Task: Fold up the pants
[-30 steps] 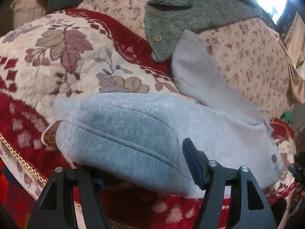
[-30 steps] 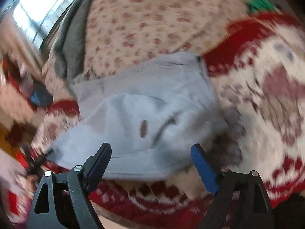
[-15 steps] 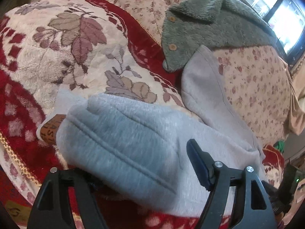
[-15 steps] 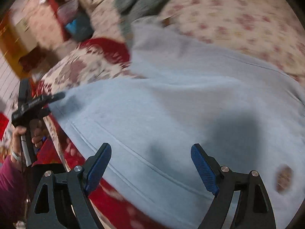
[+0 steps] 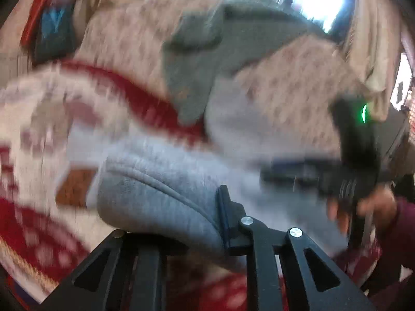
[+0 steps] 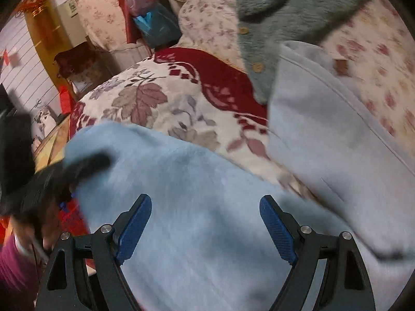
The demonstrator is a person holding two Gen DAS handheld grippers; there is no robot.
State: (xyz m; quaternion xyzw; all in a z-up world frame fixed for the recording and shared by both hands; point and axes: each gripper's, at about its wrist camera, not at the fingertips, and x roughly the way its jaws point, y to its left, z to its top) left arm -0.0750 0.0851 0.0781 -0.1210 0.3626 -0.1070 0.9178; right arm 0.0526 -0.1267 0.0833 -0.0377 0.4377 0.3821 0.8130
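Light grey fleece pants (image 5: 160, 181) lie across a bed, one leg (image 6: 324, 119) running up toward a green jacket. My left gripper (image 5: 168, 212) has its jaws closing on the thick near edge of the pants. The right pad presses into the cloth and the left finger is hidden under it. In the right wrist view this gripper (image 6: 77, 165) shows as a dark blur at the cloth's left corner. My right gripper (image 6: 206, 202) hangs open just above the pants (image 6: 207, 181), with nothing between its blue pads. The left wrist view catches it (image 5: 298, 173) as a blur at the right.
A red and cream leaf-patterned blanket (image 6: 155, 98) covers the bed, with a floral sheet (image 6: 376, 59) beyond. The green fleece jacket (image 6: 272, 13) lies at the back. A blue bag (image 6: 158, 28) and boxes stand off the bed's far left. A hand (image 5: 363, 207) in a maroon sleeve holds the right gripper.
The left jaws have closed from wide apart onto the pants' near edge. The right gripper has swept across the pants toward the left gripper and rolled; it stays open.
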